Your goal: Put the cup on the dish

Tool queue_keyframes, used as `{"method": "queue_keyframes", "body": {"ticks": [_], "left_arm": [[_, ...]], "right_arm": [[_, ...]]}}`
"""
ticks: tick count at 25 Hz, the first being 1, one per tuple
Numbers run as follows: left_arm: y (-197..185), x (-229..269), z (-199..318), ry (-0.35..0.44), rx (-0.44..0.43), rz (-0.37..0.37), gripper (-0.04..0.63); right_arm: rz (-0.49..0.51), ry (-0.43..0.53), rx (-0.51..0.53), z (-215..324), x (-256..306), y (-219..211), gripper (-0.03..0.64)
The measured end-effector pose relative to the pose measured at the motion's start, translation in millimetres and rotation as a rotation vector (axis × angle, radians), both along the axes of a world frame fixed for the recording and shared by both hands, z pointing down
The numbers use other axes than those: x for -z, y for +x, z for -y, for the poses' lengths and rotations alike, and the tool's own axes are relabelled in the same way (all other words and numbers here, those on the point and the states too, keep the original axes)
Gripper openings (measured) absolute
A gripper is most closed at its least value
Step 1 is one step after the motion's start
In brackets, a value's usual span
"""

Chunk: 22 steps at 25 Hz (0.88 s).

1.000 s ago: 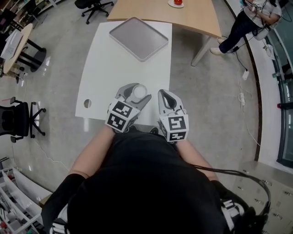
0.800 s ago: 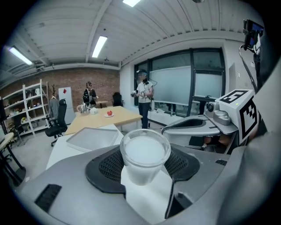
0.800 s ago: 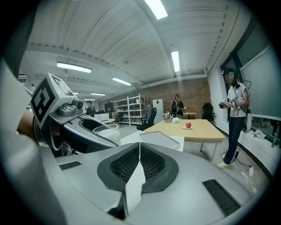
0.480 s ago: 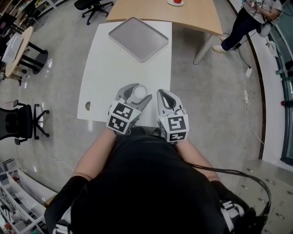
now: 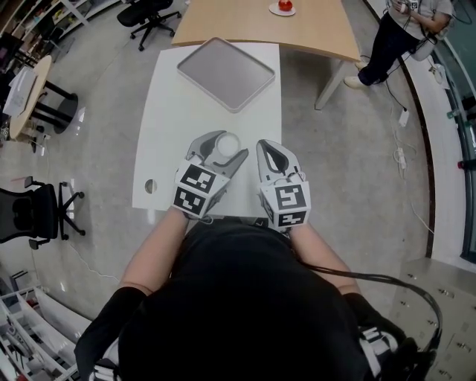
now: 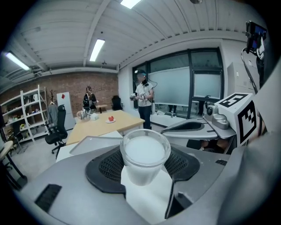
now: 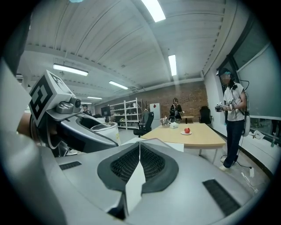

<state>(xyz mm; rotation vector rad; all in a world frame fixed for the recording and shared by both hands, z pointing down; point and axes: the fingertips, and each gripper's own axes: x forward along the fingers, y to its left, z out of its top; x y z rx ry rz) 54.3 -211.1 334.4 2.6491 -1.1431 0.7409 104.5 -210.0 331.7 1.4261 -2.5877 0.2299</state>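
Our left gripper clamps the cup mid-wall; right gripper closed, empty. We judge it light, crushable.

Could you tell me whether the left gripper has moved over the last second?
Yes; the left gripper, holding the cup, moved nearer the grey tray.

Grippers, two: left gripper and right gripper. Translucent cup, one, between the left fingers. Grey tray, one, beyond the fingertips. Tables ahead of the fingers, two: white table and wooden table. Saucer, one, far past the fingertips, bearing one red fruit. Black office chairs, two in the head view. Standing people, two in the left gripper view.
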Motion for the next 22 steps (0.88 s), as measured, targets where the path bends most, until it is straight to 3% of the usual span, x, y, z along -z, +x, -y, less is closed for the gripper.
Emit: {"method": "queue_keyframes", "body": {"ticks": [22], "left_arm": [[-68,11,83,0.012,-0.004,-0.044,0.273]], "right_arm": [[-0.038,0.017,-0.036,88,26,-66,0.014]]}}
